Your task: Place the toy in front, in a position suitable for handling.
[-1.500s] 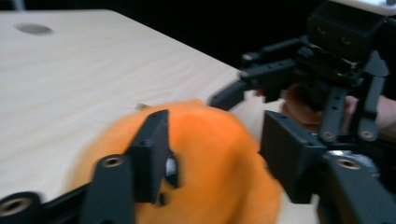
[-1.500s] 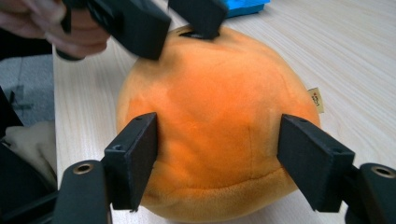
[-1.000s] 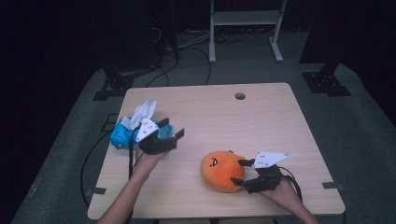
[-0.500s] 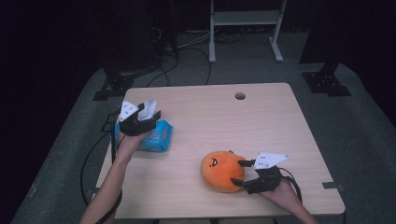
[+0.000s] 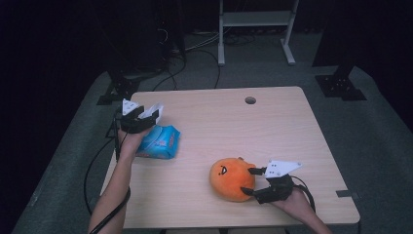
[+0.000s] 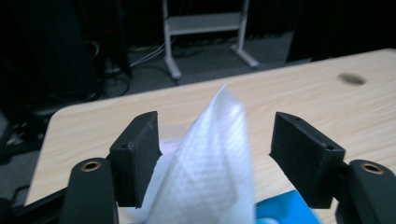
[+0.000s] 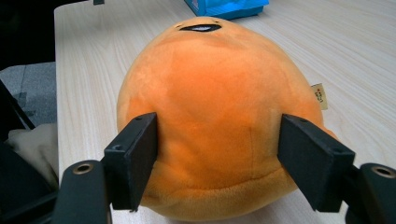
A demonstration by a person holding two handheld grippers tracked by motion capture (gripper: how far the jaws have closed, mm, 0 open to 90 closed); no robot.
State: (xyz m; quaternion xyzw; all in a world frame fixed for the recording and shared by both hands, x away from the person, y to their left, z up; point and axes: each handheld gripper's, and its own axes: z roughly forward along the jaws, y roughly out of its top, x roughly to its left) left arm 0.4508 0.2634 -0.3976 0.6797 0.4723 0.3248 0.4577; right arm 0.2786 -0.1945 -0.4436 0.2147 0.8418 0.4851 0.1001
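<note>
A blue tissue pack [image 5: 160,141] lies near the table's left edge, with a white tissue [image 6: 210,158] sticking up out of it. My left gripper [image 5: 141,117] hovers at the pack's far left end, and its jaws have just been closing. In the left gripper view the tissue stands between the jaws of that gripper [image 6: 215,130], with a gap to the right pad. An orange plush toy [image 5: 230,178] with a face sits at the front right. My right gripper [image 5: 247,181] has one pad on each side of the plush toy [image 7: 215,107].
The wooden table [image 5: 272,131] has a round cable hole [image 5: 250,100] near its far edge. A white metal rack [image 5: 255,19] and cables stand on the floor beyond the table. A strip of tape [image 5: 344,193] marks the right front edge.
My left gripper has moved left and toward the far side, and the blue pack now lies to its right instead of its left. The right gripper and plush have stayed put.
</note>
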